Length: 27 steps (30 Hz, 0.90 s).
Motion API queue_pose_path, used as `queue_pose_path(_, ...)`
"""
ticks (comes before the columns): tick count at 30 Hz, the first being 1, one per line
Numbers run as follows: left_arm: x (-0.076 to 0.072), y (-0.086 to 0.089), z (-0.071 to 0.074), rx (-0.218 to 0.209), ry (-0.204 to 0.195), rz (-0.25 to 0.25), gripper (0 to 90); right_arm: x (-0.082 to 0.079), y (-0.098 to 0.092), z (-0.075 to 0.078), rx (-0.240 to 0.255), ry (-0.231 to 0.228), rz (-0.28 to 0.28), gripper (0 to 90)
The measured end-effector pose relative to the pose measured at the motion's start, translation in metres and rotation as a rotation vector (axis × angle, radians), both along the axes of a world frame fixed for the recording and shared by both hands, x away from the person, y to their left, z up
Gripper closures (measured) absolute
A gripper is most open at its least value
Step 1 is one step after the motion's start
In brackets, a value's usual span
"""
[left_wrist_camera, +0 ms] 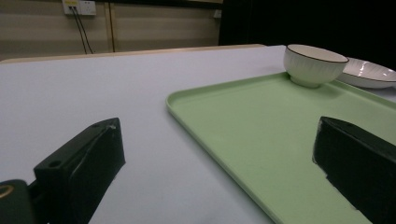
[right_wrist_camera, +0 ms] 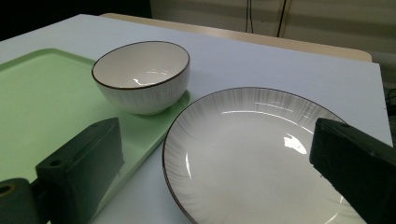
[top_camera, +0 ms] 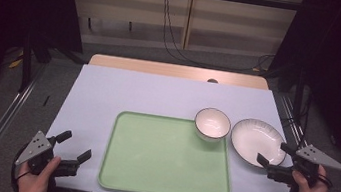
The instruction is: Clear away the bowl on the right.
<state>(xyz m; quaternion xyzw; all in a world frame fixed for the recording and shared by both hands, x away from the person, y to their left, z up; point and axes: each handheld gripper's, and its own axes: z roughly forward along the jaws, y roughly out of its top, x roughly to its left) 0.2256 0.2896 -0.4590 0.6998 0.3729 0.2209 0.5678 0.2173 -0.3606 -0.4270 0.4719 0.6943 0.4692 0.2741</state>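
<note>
A light green tray (top_camera: 162,175) lies in the middle of the white table, also seen as the tray (left_wrist_camera: 261,126) and the tray (right_wrist_camera: 42,88). A white bowl (top_camera: 212,123) with a dark rim stands upright on its far right corner, the same bowl (left_wrist_camera: 314,63) and bowl (right_wrist_camera: 142,77). Just right of the tray, on the table, rests a white plate (top_camera: 256,140), also the plate (left_wrist_camera: 369,72) and the plate (right_wrist_camera: 252,154). My left gripper (top_camera: 73,146) is open at the table's front left, beside the tray. My right gripper (top_camera: 275,155) is open over the plate's near edge, holding nothing.
The white table top (top_camera: 148,93) has bare room on its far and left parts. A wooden strip (top_camera: 177,70) runs along the far edge. Dark curtains stand at both sides, and cables hang down the back wall (top_camera: 169,20).
</note>
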Motion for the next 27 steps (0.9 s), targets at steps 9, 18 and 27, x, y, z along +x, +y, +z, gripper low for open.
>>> queue_pose_path(9,0.000,-0.001,0.000,-0.004,-0.001,0.014,1.9,-0.015,-0.005,-0.003,0.027,-0.015,-0.003,2.5)
queue_pose_path(18,-0.002,-0.002,0.001,-0.008,-0.010,0.022,1.9,-0.026,-0.010,-0.014,0.032,-0.001,0.001,2.4)
queue_pose_path(27,0.000,-0.001,0.000,-0.017,0.000,0.017,1.9,-0.029,-0.017,-0.017,0.069,0.005,-0.022,3.1)
